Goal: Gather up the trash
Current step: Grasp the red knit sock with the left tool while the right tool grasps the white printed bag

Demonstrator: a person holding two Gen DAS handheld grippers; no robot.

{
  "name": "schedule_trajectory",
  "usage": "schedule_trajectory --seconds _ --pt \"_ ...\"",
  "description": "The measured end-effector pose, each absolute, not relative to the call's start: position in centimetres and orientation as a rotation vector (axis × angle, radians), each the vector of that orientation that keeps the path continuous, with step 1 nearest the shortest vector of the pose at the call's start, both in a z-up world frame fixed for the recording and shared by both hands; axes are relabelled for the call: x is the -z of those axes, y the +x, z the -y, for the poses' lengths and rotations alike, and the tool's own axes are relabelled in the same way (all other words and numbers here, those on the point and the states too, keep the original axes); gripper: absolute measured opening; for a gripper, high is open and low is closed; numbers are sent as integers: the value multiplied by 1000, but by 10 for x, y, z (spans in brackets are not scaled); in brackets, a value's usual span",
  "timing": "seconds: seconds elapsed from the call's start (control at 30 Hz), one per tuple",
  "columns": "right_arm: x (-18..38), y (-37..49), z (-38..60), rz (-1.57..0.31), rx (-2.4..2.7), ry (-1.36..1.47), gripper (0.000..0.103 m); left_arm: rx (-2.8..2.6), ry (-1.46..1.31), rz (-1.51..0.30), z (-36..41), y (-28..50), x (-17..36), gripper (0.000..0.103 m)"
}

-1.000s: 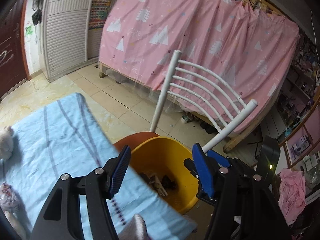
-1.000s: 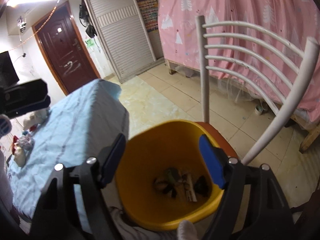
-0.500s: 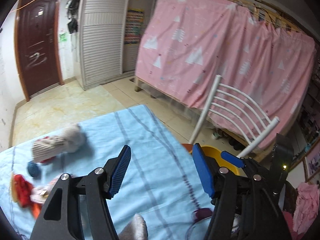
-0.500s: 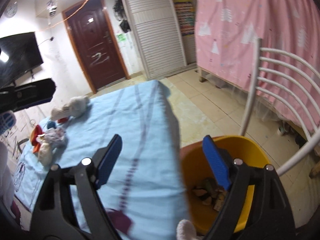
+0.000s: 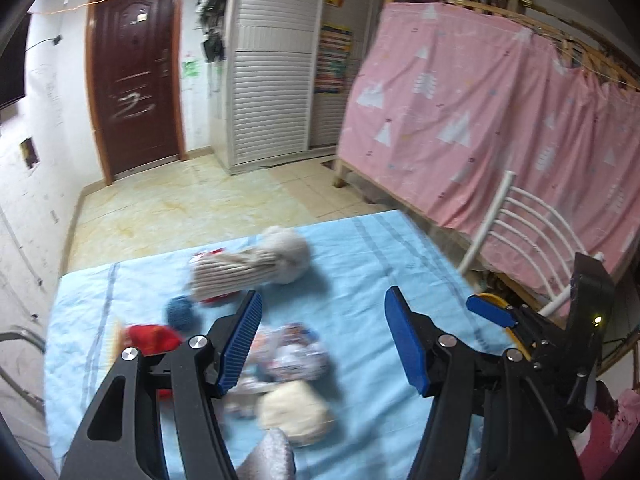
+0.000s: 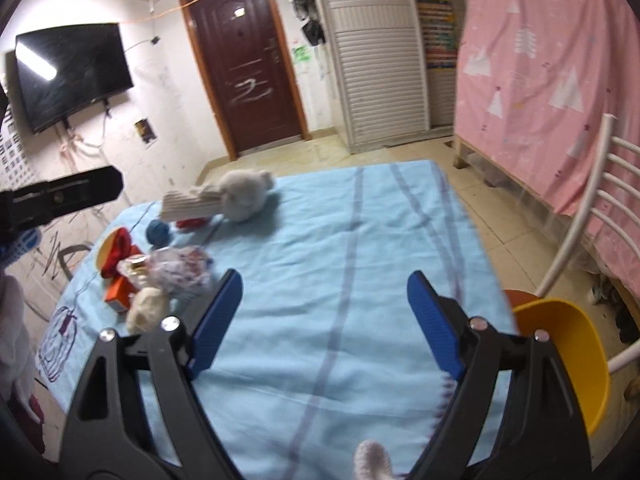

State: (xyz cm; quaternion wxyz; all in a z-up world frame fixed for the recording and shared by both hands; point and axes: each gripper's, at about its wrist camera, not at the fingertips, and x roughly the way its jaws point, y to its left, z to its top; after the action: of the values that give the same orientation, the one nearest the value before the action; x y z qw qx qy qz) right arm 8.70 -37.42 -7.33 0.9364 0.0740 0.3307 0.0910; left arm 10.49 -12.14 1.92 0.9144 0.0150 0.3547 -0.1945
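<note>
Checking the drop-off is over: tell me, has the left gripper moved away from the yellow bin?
Yes. The left gripper swung left, from over the yellow bin to over the tablecloth.

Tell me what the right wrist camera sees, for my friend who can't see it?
The open, empty right hand-held gripper hovers over a table with a light blue cloth. A pile of trash and toys sits at the left, and a yellow bin stands on a chair at the right.

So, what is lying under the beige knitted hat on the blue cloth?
Something red pokes out beneath the knitted hat; the hat covers the rest, so I cannot tell what it is.
</note>
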Motion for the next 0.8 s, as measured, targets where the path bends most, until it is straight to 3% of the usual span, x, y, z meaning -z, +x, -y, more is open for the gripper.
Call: schedule_trajectory --seconds 0.37,0.8 --pt "74 109 302 -720 -322 113 86 337 -1 -786 39 114 17 55" --pt "94 141 276 -843 -372 163 85 325 120 -859 13 141 58 55"
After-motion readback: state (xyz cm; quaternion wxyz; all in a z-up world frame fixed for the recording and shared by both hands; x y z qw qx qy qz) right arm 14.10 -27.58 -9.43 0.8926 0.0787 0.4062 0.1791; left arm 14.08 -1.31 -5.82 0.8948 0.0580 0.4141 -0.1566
